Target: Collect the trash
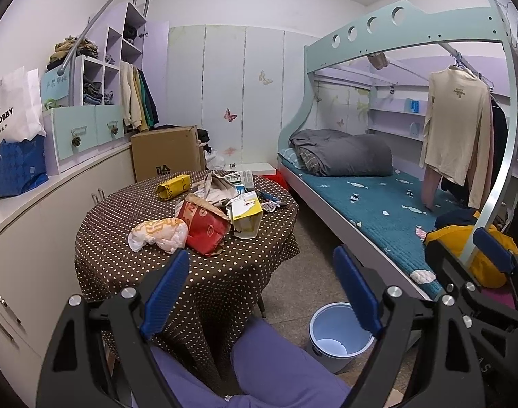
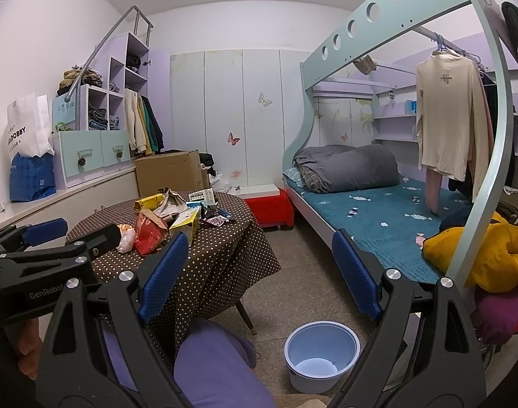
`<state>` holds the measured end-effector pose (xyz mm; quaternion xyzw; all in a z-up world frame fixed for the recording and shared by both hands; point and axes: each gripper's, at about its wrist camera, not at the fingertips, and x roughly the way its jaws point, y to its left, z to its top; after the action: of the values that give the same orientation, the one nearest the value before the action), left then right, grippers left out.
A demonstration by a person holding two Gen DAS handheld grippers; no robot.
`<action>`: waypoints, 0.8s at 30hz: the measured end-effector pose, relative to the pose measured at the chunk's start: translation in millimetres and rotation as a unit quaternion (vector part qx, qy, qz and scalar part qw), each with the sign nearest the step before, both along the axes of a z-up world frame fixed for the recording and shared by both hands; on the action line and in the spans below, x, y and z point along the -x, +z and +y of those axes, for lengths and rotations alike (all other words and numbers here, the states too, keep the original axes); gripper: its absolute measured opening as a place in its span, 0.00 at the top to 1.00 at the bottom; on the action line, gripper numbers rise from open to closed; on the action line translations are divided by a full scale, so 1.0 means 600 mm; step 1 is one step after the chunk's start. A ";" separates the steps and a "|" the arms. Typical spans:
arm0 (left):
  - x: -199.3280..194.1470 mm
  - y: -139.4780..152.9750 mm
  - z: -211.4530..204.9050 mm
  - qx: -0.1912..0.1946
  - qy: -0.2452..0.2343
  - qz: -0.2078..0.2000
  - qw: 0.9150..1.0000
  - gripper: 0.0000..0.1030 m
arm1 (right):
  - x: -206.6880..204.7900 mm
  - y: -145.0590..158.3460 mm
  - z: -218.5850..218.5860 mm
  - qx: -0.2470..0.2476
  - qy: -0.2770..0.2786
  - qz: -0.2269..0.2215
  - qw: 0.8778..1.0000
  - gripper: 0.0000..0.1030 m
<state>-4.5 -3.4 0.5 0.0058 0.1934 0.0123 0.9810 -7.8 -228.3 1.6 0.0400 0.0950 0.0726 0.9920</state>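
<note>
Blue ribbed pads on black frames: left gripper (image 1: 259,292), fingers spread wide, nothing between them; right gripper (image 2: 259,275), fingers likewise spread wide and empty. Both are held above the person's purple-clad knees (image 1: 279,357).

Bin: pale blue bucket (image 2: 322,355) on the tiled floor, just right of the knees, between the table and the bed; its inside looks bare.

Trash, heaped on the round table (image 1: 130,265) with its brown polka-dot cloth:
- crumpled white wrapper with orange print (image 1: 158,234), nearest the front edge
- red paper bag (image 1: 204,226), touching the wrapper
- yellow-and-white carton (image 1: 247,214), beside the red bag
- yellow box (image 1: 173,186), farther back
- torn papers and small packets (image 1: 225,183), behind

Surroundings: cardboard box (image 1: 167,153) behind the table; bunk bed (image 1: 378,200) with teal mattress at right.
</note>
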 end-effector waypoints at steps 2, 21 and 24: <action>0.001 -0.001 -0.001 0.000 0.001 0.001 1.000 0.18 | 0.000 0.000 0.001 0.000 0.000 0.000 1.000 0.17; -0.002 -0.004 0.005 0.004 0.002 0.007 1.000 0.18 | -0.002 -0.001 0.001 0.000 0.001 0.005 1.000 0.17; -0.003 -0.005 0.006 0.004 0.002 0.009 1.000 0.18 | -0.002 -0.004 0.003 0.004 -0.001 0.006 1.000 0.17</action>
<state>-2.7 0.4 -2.6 0.0014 0.2020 0.0137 0.9793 -6.6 -226.3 -0.7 0.0370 0.1008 0.0711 0.9917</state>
